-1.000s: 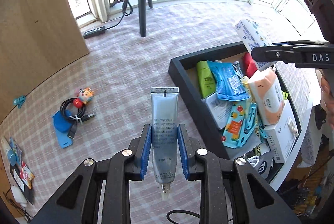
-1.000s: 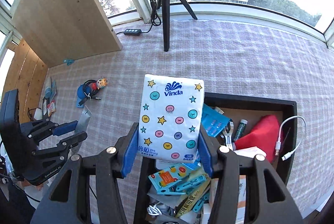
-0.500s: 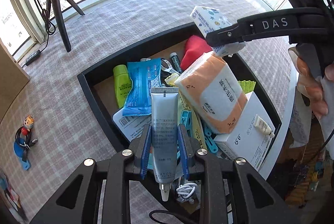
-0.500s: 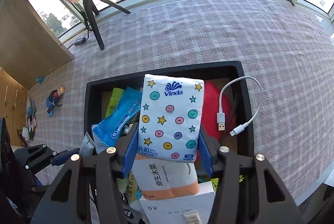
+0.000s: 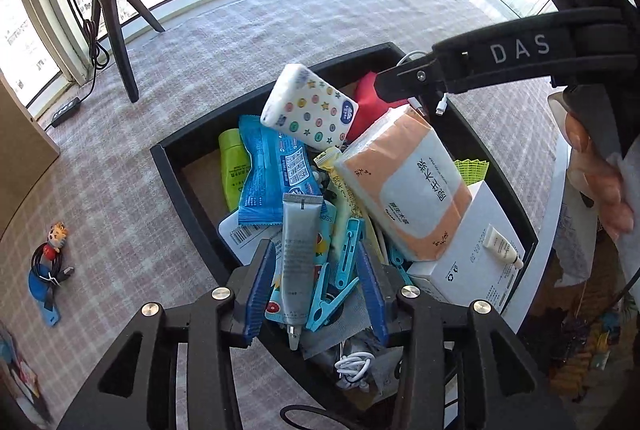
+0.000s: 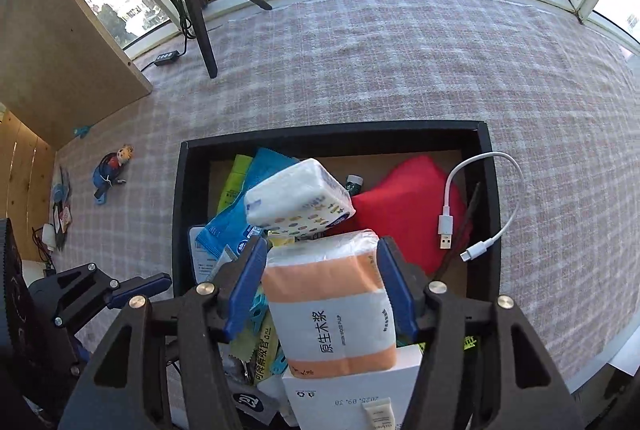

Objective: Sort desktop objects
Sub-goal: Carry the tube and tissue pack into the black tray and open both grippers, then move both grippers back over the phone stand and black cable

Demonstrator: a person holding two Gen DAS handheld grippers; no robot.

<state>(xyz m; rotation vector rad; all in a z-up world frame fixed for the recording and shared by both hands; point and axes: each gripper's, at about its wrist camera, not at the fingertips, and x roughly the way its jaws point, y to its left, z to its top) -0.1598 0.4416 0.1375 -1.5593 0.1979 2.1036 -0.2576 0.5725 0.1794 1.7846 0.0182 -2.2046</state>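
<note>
Grey tube (image 5: pixel 299 254) over the black tray (image 5: pixel 182 189), between the opening jaws of the left claw (image 5: pixel 316 286), long axis along the fingers, cap toward the camera, crimped end away, touching the left pad only. Right claw (image 6: pixel 320 290) jaws opening; spotted tissue pack (image 6: pixel 298 201) free, tilted above the orange tissue pack (image 6: pixel 332 314). Only the left view shows the tube's full length; only the right view shows the whole white cable (image 6: pixel 476 213) on the red pouch (image 6: pixel 404 209).
</note>
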